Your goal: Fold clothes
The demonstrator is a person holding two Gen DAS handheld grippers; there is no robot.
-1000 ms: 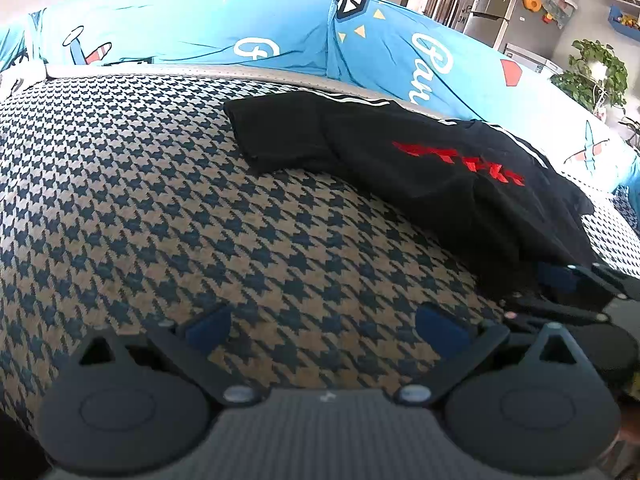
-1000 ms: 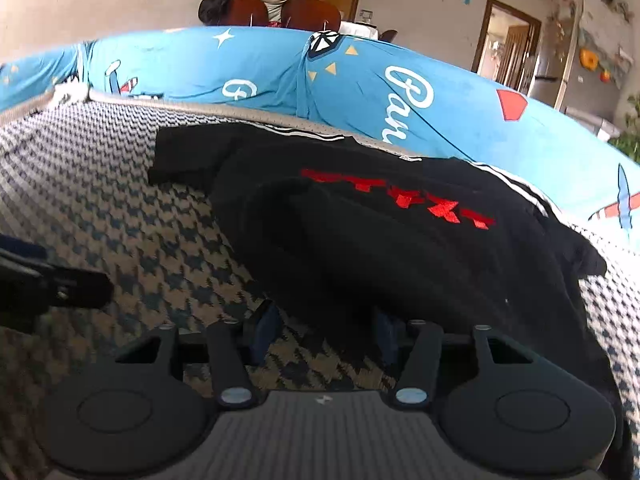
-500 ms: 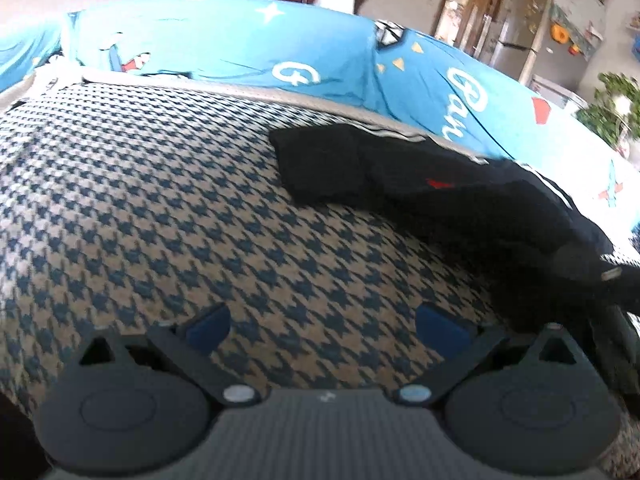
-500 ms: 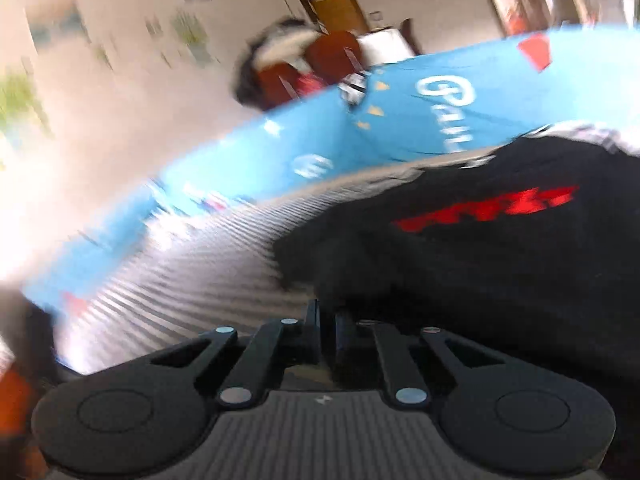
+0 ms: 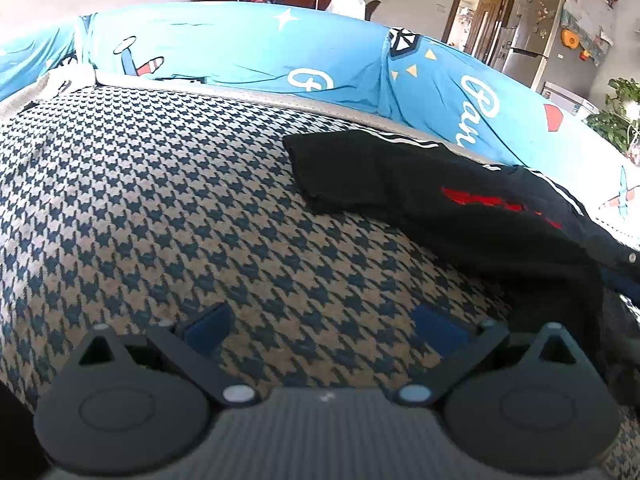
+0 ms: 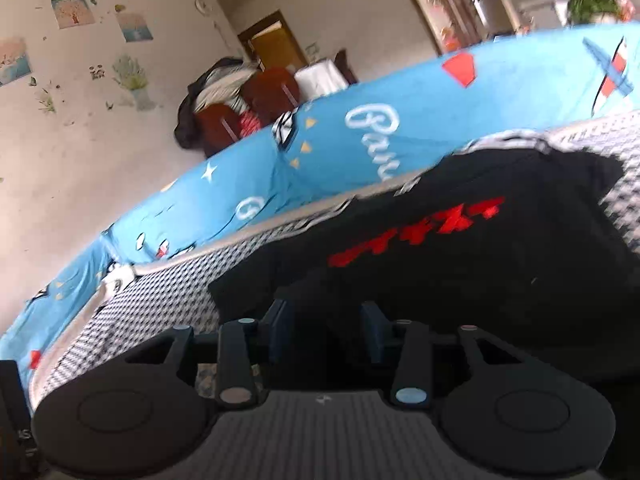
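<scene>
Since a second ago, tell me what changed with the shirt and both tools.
The right tool pinched the black shirt near edge, rolled and lifted; its jaws have just been opening again, cloth bunched between them. The shirt's near part shifted. The left tool stayed open over the houndstooth cover, holding nothing.

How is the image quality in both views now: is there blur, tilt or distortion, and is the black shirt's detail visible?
Left wrist view: sharp, level, with strong fisheye bending of the houndstooth cover; the black shirt is nearly featureless apart from its red print. Right wrist view: tilted, slightly soft at the edges, the wall bright; the shirt is a dark mass between the parted pads of the right claw.
</scene>
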